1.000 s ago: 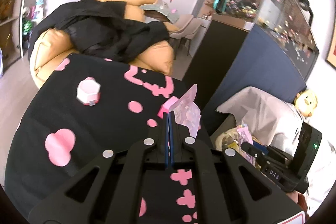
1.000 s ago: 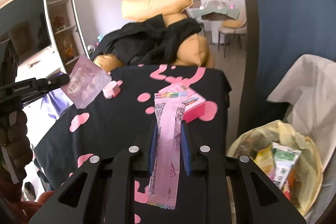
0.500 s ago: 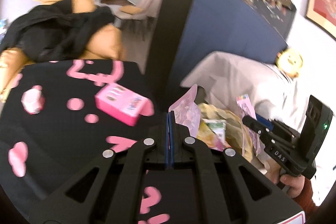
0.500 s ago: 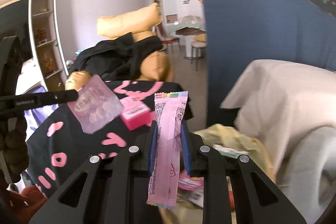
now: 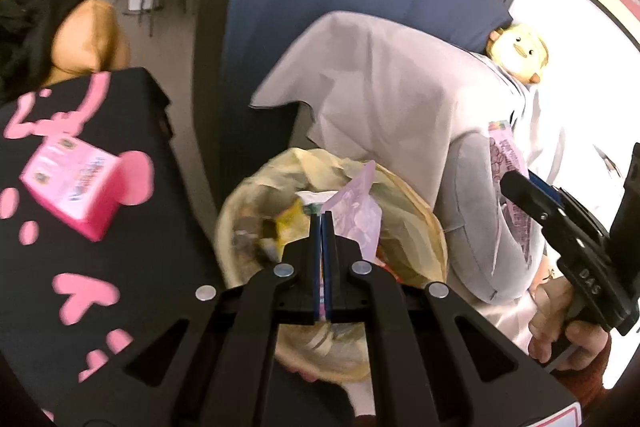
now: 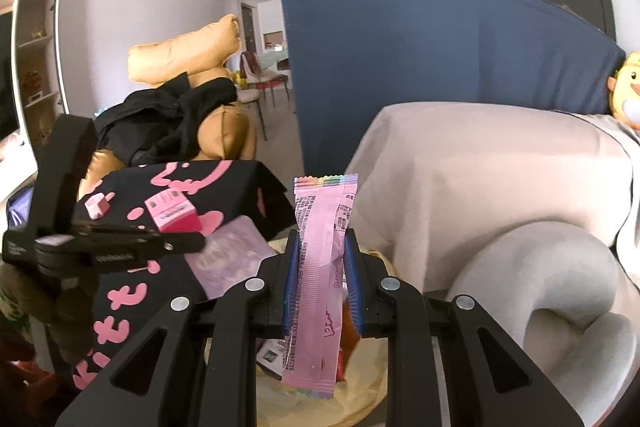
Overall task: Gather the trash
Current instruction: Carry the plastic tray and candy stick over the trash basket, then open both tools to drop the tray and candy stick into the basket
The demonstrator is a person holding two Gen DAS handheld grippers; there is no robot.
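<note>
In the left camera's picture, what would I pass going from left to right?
Pink box → trash bag → long pink wrapper → the other tool's handle.

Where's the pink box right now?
In the left wrist view, the pink box lies at left on the black pink-patterned tablecloth, near the edge beside the trash bag; neither gripper touches it.

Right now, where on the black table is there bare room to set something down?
Bare cloth lies nearer the camera than the pink box on the table. The bin beside it is crowded with wrappers.
</note>
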